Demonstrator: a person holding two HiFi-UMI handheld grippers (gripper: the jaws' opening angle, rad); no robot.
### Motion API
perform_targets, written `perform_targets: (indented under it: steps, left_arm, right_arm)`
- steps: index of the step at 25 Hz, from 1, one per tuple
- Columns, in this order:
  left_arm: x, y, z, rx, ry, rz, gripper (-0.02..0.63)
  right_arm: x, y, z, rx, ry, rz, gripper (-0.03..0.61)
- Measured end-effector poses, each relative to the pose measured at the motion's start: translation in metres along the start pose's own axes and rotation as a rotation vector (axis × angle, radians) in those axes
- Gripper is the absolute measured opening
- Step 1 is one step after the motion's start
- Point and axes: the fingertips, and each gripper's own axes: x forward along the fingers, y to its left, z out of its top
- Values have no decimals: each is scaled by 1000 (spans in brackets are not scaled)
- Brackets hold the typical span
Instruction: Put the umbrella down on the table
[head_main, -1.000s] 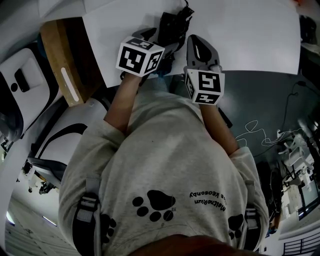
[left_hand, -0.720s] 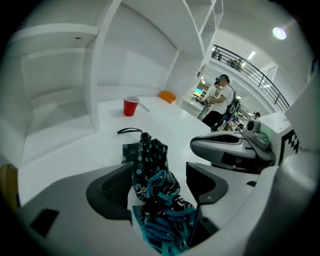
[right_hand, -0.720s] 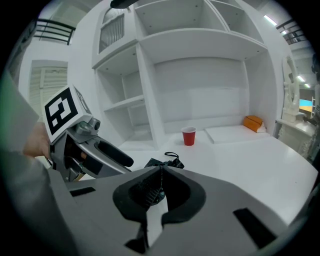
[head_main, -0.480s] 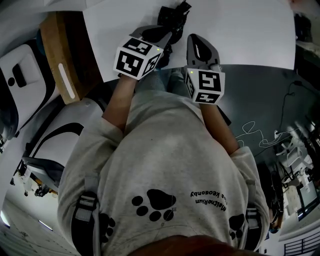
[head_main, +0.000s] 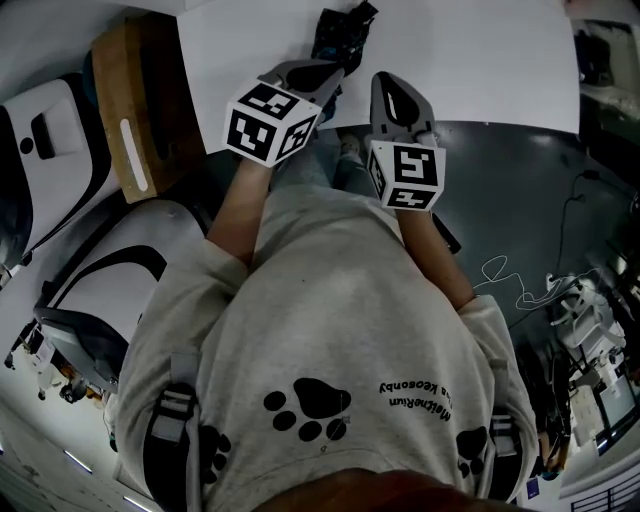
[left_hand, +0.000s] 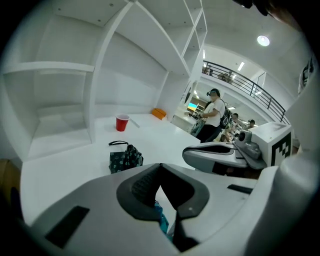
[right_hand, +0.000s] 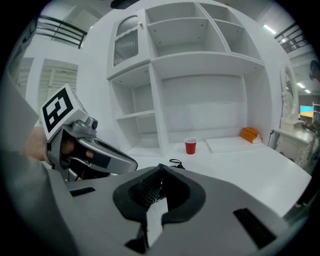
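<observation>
The dark patterned folded umbrella (head_main: 340, 35) lies on the white table (head_main: 480, 70), free of both grippers. In the left gripper view the umbrella (left_hand: 125, 156) rests well ahead of my left gripper (left_hand: 160, 166), whose jaws are shut with nothing between them. In the head view the left gripper (head_main: 325, 72) hangs just short of it, over the table's near edge. My right gripper (head_main: 386, 82) is beside it, also shut and holding nothing. In the right gripper view only the umbrella's strap (right_hand: 176, 163) peeks above that gripper (right_hand: 160, 166).
A red cup (left_hand: 122, 122) and an orange object (left_hand: 159, 113) stand farther back on the table, before a white shelf unit (right_hand: 200, 75). A wooden board (head_main: 130, 110) leans left of the table. A person with a backpack (left_hand: 215, 112) stands in the background.
Both grippers have drawn back from the umbrella toward the table's near edge. The umbrella stays lying on the table.
</observation>
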Motion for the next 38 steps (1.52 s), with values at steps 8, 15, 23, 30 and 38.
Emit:
perform_targets:
  steps: [8,15,23,30,38]
  left_arm:
    - [-44,-38,9,26,-120,64,17]
    - [-74,-74,14,63,-182,88,17]
    - [-101,-118,20,111,-240,100,17]
    - [-128,-145,23,135,-342,149,17]
    - [-166,-151,30,155,-535,330,17]
  right_arm:
    - [-44,12,13,-44,-87,25,31]
    - [-78,25,29,-75,-156,59,31]
    - [-122,34,45,-114,-218,73,31]
    - [-154,44,56,-134,-276,92,31]
    - [-185,61,75,-137,-342,106,31]
